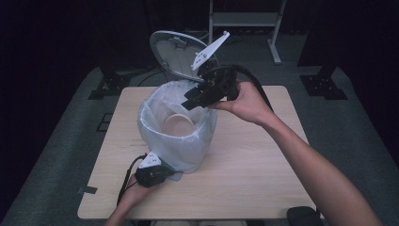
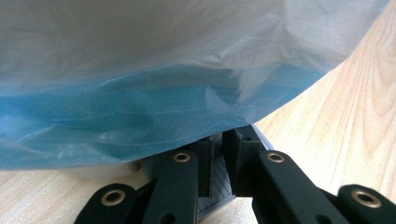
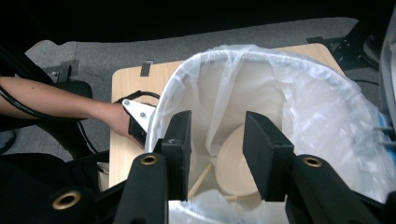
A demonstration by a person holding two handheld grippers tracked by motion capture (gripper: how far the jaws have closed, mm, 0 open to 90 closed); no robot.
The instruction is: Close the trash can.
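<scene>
Dropping waste into the bin (image 1: 181, 141) looks like the step in hand. The right gripper (image 1: 195, 100) hangs over the bin's open mouth, its jaws spread with nothing between them; the right gripper view looks straight down between them into the bag (image 3: 299, 107). At the bottom of the bag lie a round pale disc (image 3: 236, 163), perhaps a paper plate or cup lid, and a thin wooden stick (image 3: 201, 179) beside it. The lid (image 1: 176, 52) stands tilted up behind the bin.

Low at the near side of the bin, the left gripper (image 1: 164, 172) has its jaws pressed together on a flat grey tab (image 2: 215, 200) at the base, probably the pedal that keeps the lid raised; the bag's blue-tinted fold (image 2: 140, 116) hangs just above it. The bin stands on the table (image 1: 244, 188), toward its left half.

Judging from this, the drop is done. The next move calls for lifting the right gripper clear of the rim without snagging the bag, then easing the left off the tab so the lid can come down.
</scene>
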